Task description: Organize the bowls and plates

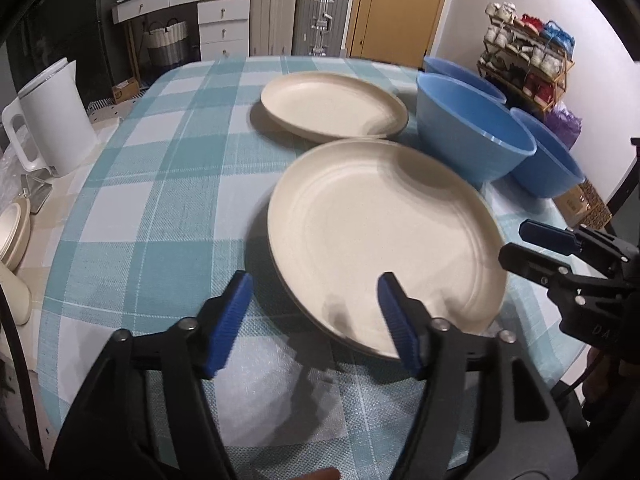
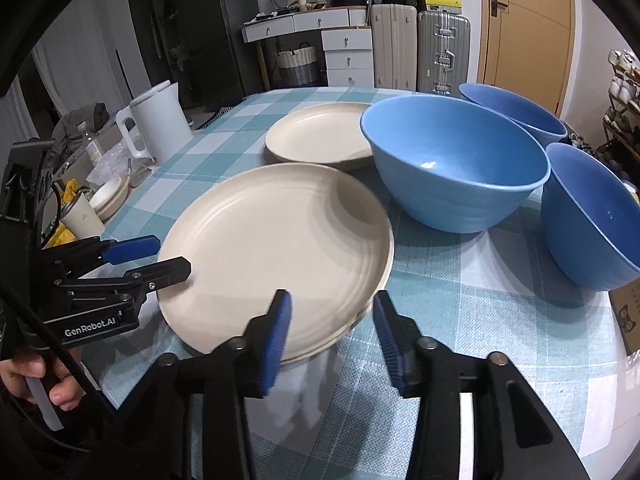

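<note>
The left gripper (image 1: 314,322) stands wide open and empty at the near-left rim of the near plate (image 1: 380,236), one finger over the plate, the other over the desk (image 1: 160,208) beside it. That plate appears to sit on another, a second edge showing beneath it at the near rim, so it is likely a stack. The far plate (image 1: 332,104) lies beyond it, apart. To the right stand three bowls: the middle bowl (image 1: 472,140) just beside the near plate, the far bowl (image 1: 460,76) behind it, the right bowl (image 1: 548,160) at the desk's right edge. The right gripper (image 2: 332,336) is also wide open and empty, straddling the near-right rim of the same plate. Risks: with both grippers at one plate, they may collide or pull against each other; a shallow pinch on the thin rim may slip, or lift only the top plate and drag the one under; a plate swung right may strike the middle bowl. The right view alone shows the bowls' interiors, all empty, and the hand (image 2: 36,380) on the left gripper's handle. The left view alone shows the desk's left side up to the kettle (image 1: 56,120).
</note>
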### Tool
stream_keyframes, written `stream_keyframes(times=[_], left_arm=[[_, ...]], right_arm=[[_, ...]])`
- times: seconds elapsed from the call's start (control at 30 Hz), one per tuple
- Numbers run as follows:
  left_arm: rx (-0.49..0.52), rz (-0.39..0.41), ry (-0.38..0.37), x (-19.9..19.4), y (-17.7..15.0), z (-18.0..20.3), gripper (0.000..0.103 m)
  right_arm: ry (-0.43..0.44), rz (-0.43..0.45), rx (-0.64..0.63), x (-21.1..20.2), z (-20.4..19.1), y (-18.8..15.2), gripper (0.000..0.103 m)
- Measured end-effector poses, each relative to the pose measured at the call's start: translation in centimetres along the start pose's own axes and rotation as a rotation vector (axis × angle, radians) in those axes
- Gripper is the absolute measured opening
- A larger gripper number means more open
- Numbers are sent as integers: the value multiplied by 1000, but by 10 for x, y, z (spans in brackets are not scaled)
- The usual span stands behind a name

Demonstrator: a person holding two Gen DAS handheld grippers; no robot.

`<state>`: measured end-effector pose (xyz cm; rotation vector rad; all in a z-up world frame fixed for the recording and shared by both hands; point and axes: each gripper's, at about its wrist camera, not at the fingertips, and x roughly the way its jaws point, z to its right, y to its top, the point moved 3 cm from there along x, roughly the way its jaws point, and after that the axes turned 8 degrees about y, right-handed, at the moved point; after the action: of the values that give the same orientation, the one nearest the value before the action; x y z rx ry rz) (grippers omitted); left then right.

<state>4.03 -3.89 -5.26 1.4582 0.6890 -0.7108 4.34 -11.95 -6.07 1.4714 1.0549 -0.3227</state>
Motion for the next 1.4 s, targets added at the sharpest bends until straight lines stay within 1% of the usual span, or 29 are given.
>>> stream_keyframes(times=[0.03,0.07,0.1,0.13,0.17,0.2,0.23,0.27,0.3,0.33,0.4,0.63,0.83,0.9,1.07,1.4], left_arm=[[-4,14,0,-3,2,-2,73],[-11,25,3,-6,5,-3,80],[-18,32,4,-9,6,-5,81],[-29,37,2,-11,9,-7,81],[-39,41,-4,-13,12,-9,82],[-47,45,-10,-16,14,-11,85],[-52,49,-14,-18,16,-12,86],[-60,55,-17,-20,19,-14,89],[-68,62,-19,-22,22,-16,97],[-78,70,-21,-24,25,-18,102],[-93,87,-25,-28,30,-21,102],[-120,115,-28,-37,51,-27,102],[-144,134,-24,-40,71,-31,102],[-149,140,-18,-41,78,-32,102],[-164,145,-18,-39,94,-35,102],[-195,128,-10,-19,120,-47,102]], right_arm=[[2,6,1,-2,0,2,53],[4,12,1,-4,1,3,55],[7,20,1,-6,1,4,60],[14,30,-1,-9,1,6,68],[23,41,-3,-11,1,8,72],[35,57,-10,-15,-1,11,79],[41,68,-18,-18,-2,14,85],[43,77,-25,-20,-4,18,86],[45,90,-33,-24,-5,21,88],[46,97,-37,-27,-5,24,92],[47,117,-36,-33,-5,31,99],[75,174,-36,-53,-1,57,102],[97,212,-52,-67,4,81,102],[117,220,-53,-71,5,90,102],[126,248,-58,-82,10,110,102],[177,255,-46,-77,17,156,102]])
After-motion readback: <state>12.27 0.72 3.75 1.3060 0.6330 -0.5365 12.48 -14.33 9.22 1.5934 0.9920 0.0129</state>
